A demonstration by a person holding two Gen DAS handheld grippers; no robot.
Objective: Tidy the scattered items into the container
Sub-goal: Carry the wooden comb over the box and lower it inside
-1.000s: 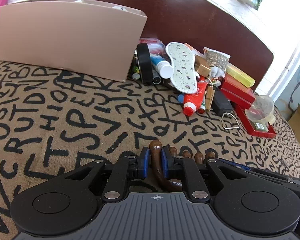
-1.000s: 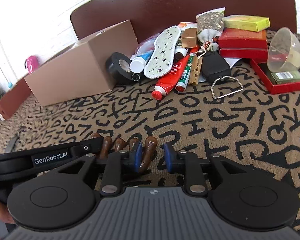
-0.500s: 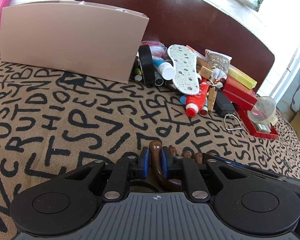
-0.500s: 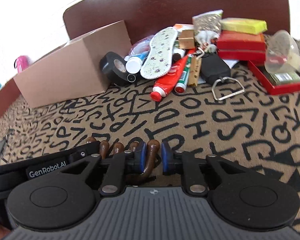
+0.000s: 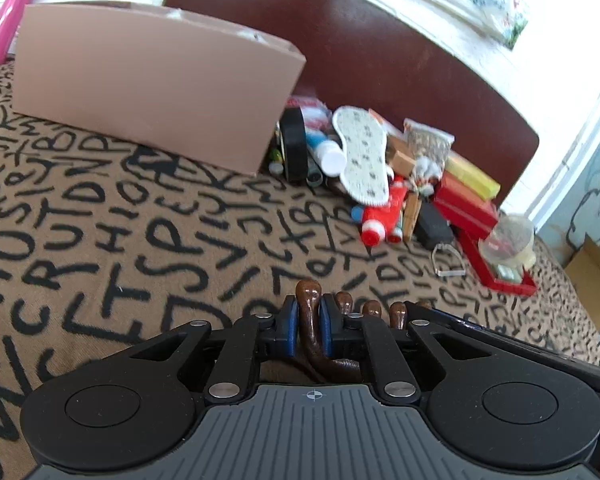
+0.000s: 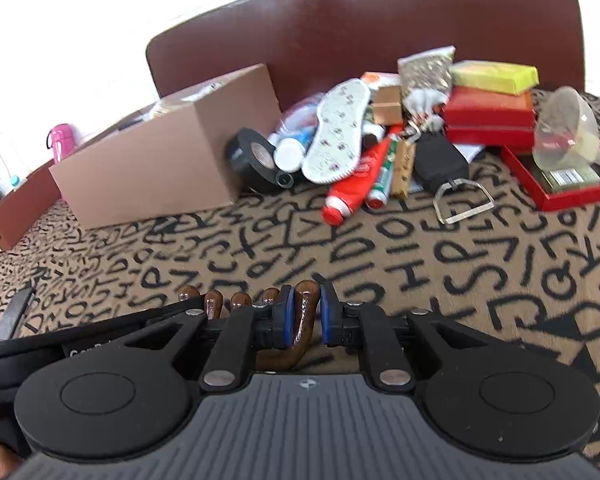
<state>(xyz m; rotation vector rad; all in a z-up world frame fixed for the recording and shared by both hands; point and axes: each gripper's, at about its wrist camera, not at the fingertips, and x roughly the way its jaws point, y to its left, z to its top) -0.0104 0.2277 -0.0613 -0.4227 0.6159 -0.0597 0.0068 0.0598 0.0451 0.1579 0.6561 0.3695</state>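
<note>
A brown wooden rack with several knobbed pegs [image 5: 342,302] is held between both grippers above the letter-print cloth. My left gripper [image 5: 308,318] is shut on one end peg. My right gripper [image 6: 303,314] stands around the other end peg [image 6: 306,300], its jaws close beside it with a small gap on the right. The tan cardboard box [image 5: 152,92] stands at the back left, also in the right wrist view [image 6: 160,168]. A heap of scattered items lies to its right: a white insole [image 6: 338,132], black tape roll [image 6: 250,158], red tube [image 6: 350,190].
Red boxes [image 6: 488,118] with a yellow box [image 6: 494,76] on top, a red tray [image 6: 560,192] with a clear funnel [image 6: 566,128] and a black pouch with a metal ring [image 6: 440,164] lie at the right. A dark headboard [image 5: 380,72] stands behind. A pink bottle [image 5: 10,14] stands far left.
The right jaws closed in around the rack's end peg. Both grippers rose and drew back a little with the rack; the box and heap look farther away.
</note>
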